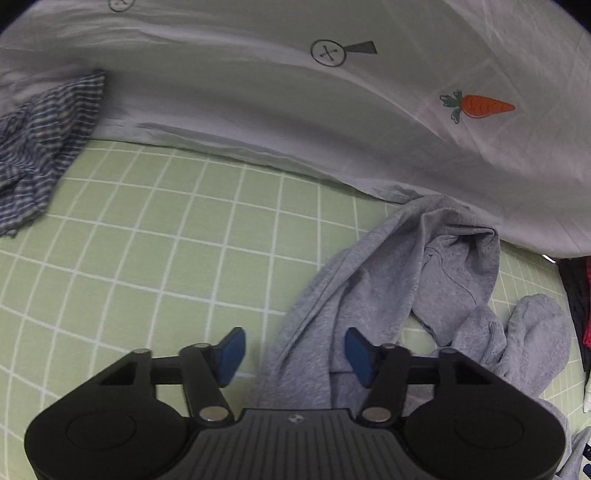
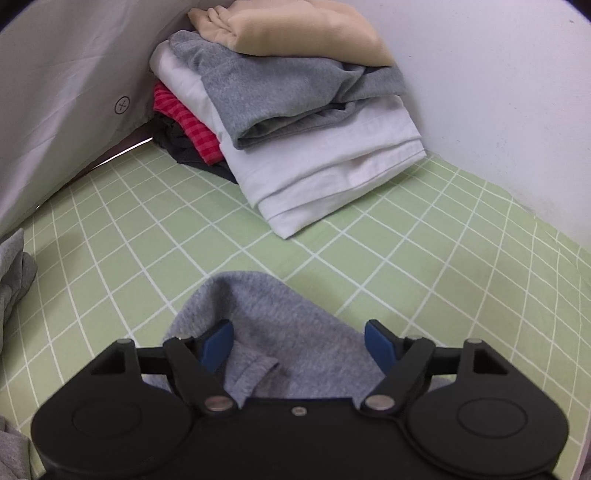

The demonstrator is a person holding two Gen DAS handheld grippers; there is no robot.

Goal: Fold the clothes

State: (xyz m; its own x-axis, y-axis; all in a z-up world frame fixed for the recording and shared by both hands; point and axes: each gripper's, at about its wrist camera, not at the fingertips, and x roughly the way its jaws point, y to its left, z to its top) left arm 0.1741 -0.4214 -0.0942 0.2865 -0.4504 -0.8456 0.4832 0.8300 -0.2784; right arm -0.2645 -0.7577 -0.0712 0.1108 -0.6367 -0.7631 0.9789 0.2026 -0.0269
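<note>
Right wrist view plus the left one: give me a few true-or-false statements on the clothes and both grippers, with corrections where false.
1. The folded pile has a beige garment on top. True.
2. The right gripper is clamped shut on the grey garment. False: its jaws stand apart, with the cloth lying between them.
3. A striped blue and white garment lies crumpled at the left of the left wrist view. True.
4. The bed sheet is plain white. False: it is green with a white grid.
5. The left gripper holds a red shirt. False: only grey cloth lies between its jaws, ungripped.
</note>
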